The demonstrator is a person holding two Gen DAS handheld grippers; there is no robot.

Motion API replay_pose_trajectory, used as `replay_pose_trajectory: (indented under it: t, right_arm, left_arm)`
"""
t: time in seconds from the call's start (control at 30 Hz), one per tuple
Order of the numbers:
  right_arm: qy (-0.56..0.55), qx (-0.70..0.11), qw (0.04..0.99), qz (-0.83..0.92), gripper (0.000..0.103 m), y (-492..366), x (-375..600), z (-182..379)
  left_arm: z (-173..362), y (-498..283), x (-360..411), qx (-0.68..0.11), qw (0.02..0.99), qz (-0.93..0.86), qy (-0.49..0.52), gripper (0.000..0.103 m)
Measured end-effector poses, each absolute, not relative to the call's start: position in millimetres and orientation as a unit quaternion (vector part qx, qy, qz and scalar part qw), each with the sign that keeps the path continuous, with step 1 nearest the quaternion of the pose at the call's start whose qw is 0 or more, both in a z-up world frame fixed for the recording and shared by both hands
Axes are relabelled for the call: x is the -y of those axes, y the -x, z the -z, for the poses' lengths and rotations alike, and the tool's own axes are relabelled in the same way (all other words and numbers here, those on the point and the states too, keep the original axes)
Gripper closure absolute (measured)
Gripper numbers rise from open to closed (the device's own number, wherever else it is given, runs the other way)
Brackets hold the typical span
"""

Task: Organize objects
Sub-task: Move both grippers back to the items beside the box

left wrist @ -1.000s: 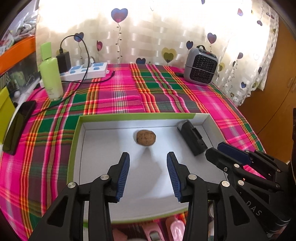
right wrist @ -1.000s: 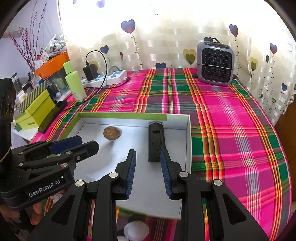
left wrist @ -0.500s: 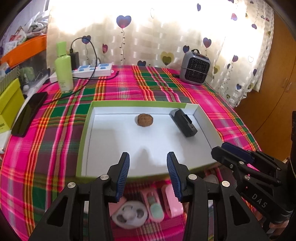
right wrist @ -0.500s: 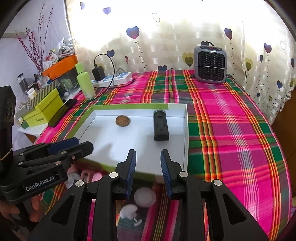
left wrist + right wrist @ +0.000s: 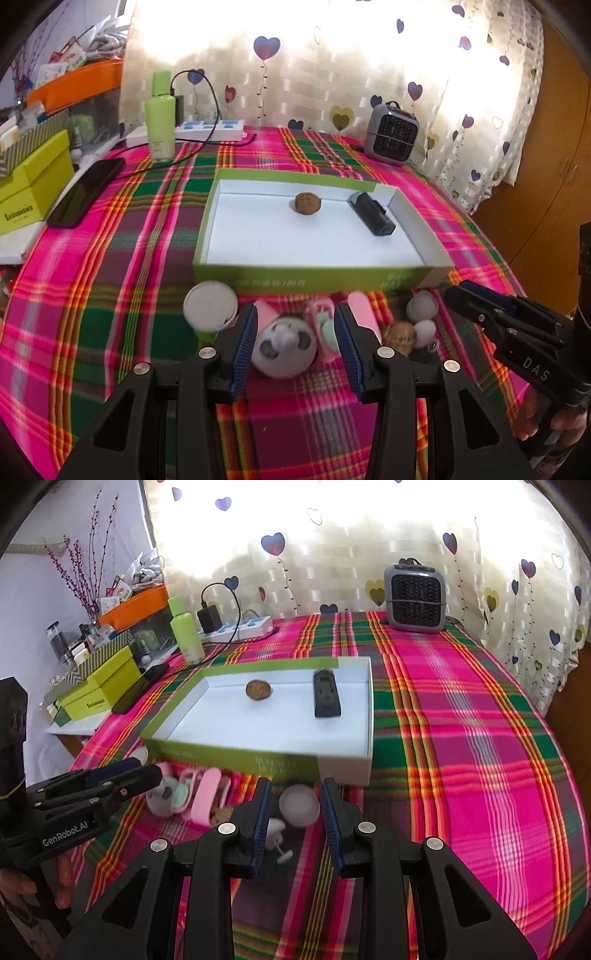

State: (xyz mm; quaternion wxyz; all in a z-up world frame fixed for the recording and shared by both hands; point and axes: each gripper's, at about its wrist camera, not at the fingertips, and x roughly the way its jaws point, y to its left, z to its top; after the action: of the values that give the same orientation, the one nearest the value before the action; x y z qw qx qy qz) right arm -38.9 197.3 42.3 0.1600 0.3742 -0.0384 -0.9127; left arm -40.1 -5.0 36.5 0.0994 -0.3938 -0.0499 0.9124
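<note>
a walnut [image 5: 307,203] and a black case [image 5: 371,218] are already laid in the box [image 5: 314,282], while small things [image 5: 286,347] at 6 o'clock of it are left, both grippers' fingers [image 5: 243,347] parted and empty.

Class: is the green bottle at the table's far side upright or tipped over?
Upright. The green bottle stands on its base on the plaid tablecloth, cap uppermost, beside the power strip.

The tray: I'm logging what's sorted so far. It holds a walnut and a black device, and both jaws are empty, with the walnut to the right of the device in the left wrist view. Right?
Not quite. In the left wrist view the walnut lies to the left of the black device, not the right. Both are in the tray, and neither pair of jaws holds anything.
</note>
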Motion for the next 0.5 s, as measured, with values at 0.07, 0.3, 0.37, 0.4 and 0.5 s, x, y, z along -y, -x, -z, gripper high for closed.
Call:
replay_pose_trajectory:
  t: [0.07,0.3,0.37,0.4,0.5]
  right_arm:
    - [-0.378,0.043,0.161,0.911,0.074,37,-199,-39]
    - [-0.385,0.048,0.177,0.904,0.074,29,-200,-32]
    - [-0.388,0.049,0.179,0.903,0.074,29,-200,-31]
    - [-0.390,0.049,0.181,0.901,0.074,29,-200,-30]
    - [-0.395,0.042,0.187,0.898,0.063,28,-197,-27]
  left_arm:
    - [-34,36,5,0.041,0.098,-0.913,0.393,0.061]
    - [-25,21,2,0.023,0.111,-0.913,0.392,0.058]
    - [-21,20,5,0.028,0.113,-0.911,0.396,0.058]
    - [-19,20,6,0.033,0.113,-0.910,0.398,0.058]
    - [-16,22,9,0.038,0.114,-0.908,0.401,0.058]
